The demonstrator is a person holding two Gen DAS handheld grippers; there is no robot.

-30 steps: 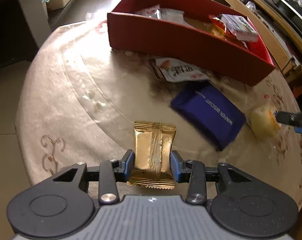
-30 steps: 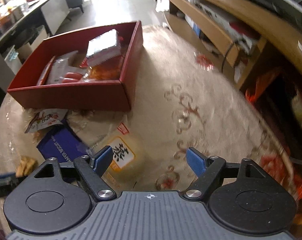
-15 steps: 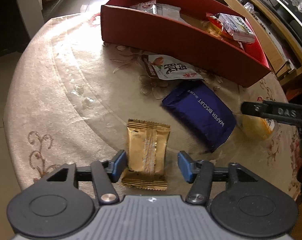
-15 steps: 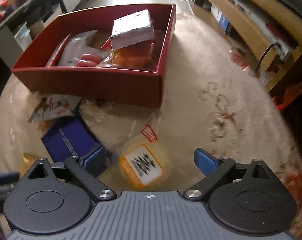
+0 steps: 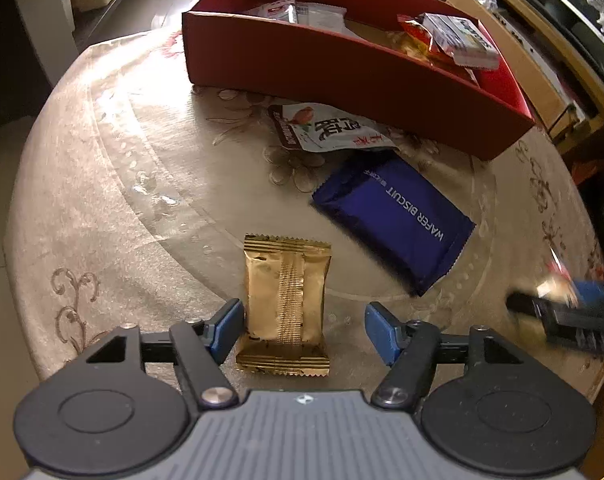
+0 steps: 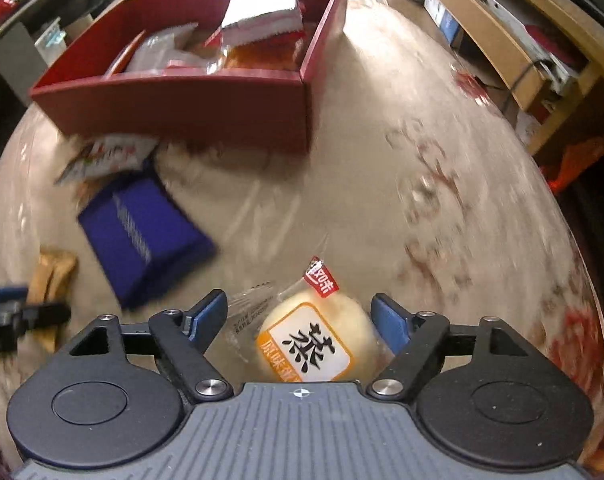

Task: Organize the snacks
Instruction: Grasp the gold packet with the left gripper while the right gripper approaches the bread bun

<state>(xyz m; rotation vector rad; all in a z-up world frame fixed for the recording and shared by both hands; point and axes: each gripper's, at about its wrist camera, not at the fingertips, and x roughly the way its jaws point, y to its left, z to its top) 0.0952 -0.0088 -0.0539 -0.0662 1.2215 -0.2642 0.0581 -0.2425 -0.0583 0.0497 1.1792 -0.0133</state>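
A gold snack packet (image 5: 285, 292) lies flat on the round table between the jaws of my left gripper (image 5: 304, 326). Those jaws are opening, and the right pad stands well clear of the packet. My right gripper (image 6: 297, 316) straddles a pale bun in a clear wrapper with an orange label (image 6: 314, 340). Its jaws are closing, with the pads beside the bun and no visible squeeze on it. A blue wafer biscuit pack (image 5: 398, 216) and a white packet with red print (image 5: 330, 128) lie in front of the red box (image 5: 342, 76), which holds several snacks.
The beige patterned tablecloth (image 5: 101, 184) covers the round table, with its edge close behind both grippers. Wooden shelving (image 6: 502, 40) stands beyond the table on the right. A grey chair back (image 5: 37, 40) and floor boxes are at the far left.
My left gripper has opened off the gold packet, which now rests on the table. My right gripper has come down over the bun, and its jaws have widened and then narrowed.
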